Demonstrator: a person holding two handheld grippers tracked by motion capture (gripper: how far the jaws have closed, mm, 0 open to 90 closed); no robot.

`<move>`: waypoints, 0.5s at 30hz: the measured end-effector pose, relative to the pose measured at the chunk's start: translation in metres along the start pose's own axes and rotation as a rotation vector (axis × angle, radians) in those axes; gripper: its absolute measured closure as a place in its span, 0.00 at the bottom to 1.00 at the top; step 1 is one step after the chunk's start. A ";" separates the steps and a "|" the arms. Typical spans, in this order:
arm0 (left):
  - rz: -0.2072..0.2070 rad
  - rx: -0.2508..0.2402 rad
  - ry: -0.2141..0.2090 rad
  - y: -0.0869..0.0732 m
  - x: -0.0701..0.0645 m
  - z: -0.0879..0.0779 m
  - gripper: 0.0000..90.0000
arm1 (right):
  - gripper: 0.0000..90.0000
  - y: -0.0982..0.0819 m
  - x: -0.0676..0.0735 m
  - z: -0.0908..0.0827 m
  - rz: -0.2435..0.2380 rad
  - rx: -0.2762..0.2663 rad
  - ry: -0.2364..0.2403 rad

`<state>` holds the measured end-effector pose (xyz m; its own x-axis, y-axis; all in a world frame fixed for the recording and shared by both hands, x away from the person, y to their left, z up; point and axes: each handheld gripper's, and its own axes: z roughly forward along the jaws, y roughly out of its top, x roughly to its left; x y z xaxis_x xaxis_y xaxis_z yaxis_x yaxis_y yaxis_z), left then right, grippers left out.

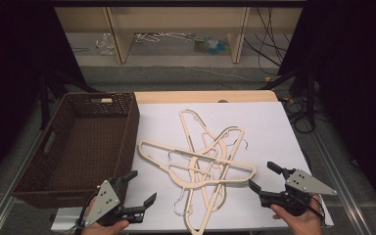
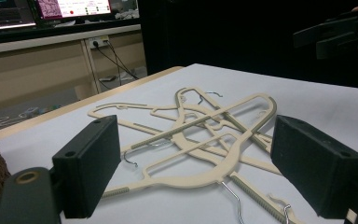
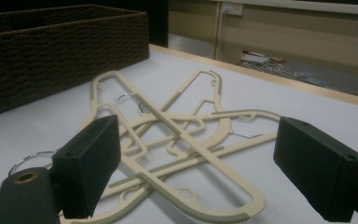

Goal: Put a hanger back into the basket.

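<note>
**Open grippers flank a hanger pile, basket empty**

Seen from above: left gripper [image 1: 141, 187] low at the near left corner of the white table [image 1: 269, 122], held in a hand [image 1: 103, 227] rising from the bottom edge, jaws spread wide and aimed up and to the right toward the pile. Nothing between them. Right gripper [image 1: 263, 175] mirrored at the near right, gripped by the other hand [image 1: 298, 220], jaws likewise parted and empty, pointed up and to the left at the same pile. Both held level, just above the tabletop, close to the tangle but apart from it.

Cream hangers [image 1: 203, 161] heaped mid-table, crossed over one another in a loose star, metal hooks poking out at several sides. One long frame reaching nearly to the front edge between the two hands. Exact count hard to tell from the overlap.

From the left gripper view: hangers [image 2: 200, 135] lying flat ahead between wide black jaws. From the right gripper view: same pile [image 3: 182, 140] ahead, jaws again clear of it.

Brown wicker basket [image 1: 127, 132] standing left of the pile, along the table's left edge, nothing visible inside. Its woven wall [image 3: 65, 46] behind the hangers in the right gripper view.
</note>
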<state>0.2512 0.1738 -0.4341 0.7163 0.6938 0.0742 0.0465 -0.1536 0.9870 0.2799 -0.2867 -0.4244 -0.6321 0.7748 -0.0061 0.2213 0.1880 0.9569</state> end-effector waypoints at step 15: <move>-0.010 0.009 -0.002 -0.001 -0.001 0.001 0.18 | 0.20 0.005 -0.006 0.010 -0.028 0.057 0.014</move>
<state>0.2514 0.1728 -0.4354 0.7173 0.6938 0.0642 0.0597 -0.1530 0.9864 0.2919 -0.2843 -0.4221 -0.6487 0.7606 -0.0282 0.2452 0.2440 0.9383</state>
